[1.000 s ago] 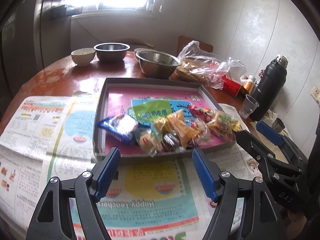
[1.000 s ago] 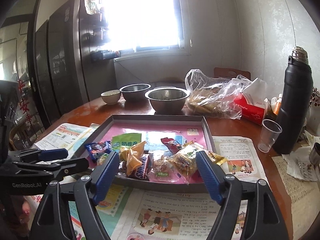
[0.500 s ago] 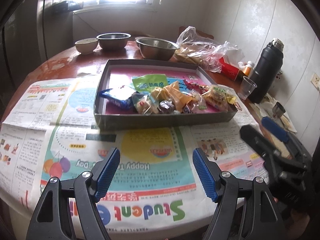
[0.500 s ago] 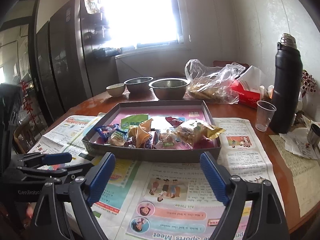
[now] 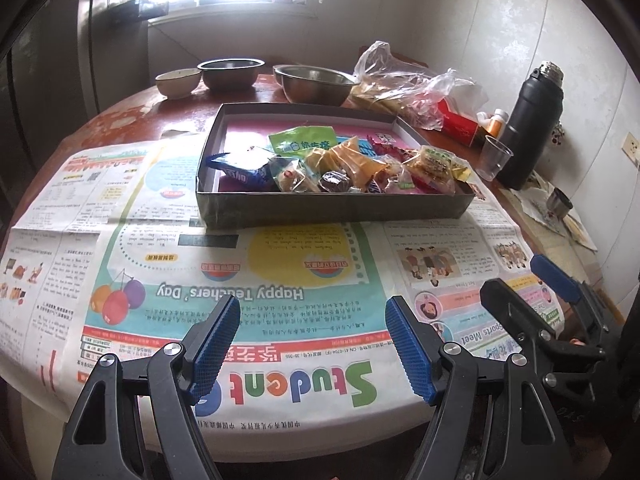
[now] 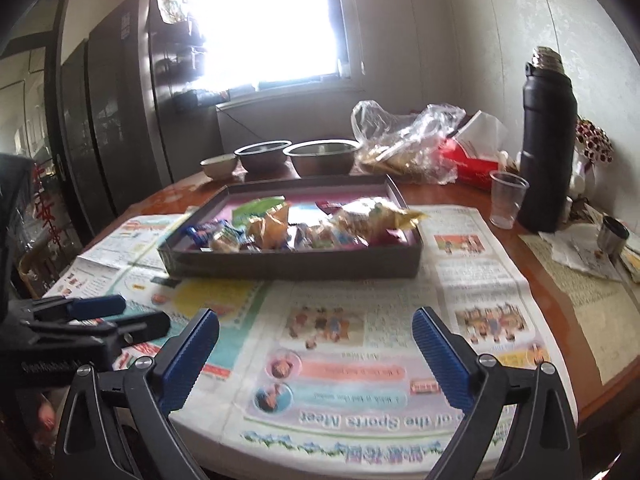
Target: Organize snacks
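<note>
We look along the left gripper (image 5: 312, 344) from the worktop's (image 5: 120, 112) near edge, facing the far window, with the snack tray (image 5: 332, 210) well ahead, left of centre. From the right gripper (image 6: 316, 354) we face the same way, set lower and further right. Both views share the tray, the newspaper (image 5: 280, 280), the steel bowls (image 5: 316, 88) and the black flask (image 6: 548, 152). Each view catches the other gripper at its side edge.

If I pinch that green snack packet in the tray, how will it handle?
The green packet looks thin and crinkly, so probably floppy and light. Its glossy film may slip. It leans on neighbouring wrappers, which may shift.
</note>
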Demonstrator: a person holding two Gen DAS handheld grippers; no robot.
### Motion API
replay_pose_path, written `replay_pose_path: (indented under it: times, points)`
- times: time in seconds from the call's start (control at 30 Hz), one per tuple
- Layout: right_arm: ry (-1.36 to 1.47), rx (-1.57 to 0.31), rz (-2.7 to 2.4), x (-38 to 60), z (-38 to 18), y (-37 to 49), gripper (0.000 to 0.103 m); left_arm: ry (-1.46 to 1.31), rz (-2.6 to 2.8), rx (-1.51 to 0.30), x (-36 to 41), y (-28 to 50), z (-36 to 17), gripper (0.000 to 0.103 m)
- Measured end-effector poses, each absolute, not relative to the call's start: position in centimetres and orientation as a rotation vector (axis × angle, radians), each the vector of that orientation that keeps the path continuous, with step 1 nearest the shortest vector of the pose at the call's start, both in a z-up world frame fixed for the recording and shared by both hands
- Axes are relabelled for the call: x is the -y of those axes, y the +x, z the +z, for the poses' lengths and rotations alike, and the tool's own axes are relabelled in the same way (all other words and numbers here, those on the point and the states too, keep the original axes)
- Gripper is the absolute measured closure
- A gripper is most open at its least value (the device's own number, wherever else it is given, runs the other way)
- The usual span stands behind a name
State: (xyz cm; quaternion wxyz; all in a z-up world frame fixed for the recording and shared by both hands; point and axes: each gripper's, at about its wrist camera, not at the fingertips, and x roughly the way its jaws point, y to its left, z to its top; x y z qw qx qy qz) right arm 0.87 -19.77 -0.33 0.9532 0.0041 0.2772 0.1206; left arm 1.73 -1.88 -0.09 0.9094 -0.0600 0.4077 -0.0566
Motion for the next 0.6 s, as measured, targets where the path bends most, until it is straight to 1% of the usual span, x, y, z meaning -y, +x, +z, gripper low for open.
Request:
replay_pose_path:
  times: [0.6]
  points:
    - [0.001,-0.555,0.225,19.49,-0.05,0.49,0.004,-0.118,-0.131,-0.838,1.97,1.37,-0.02,0.026]
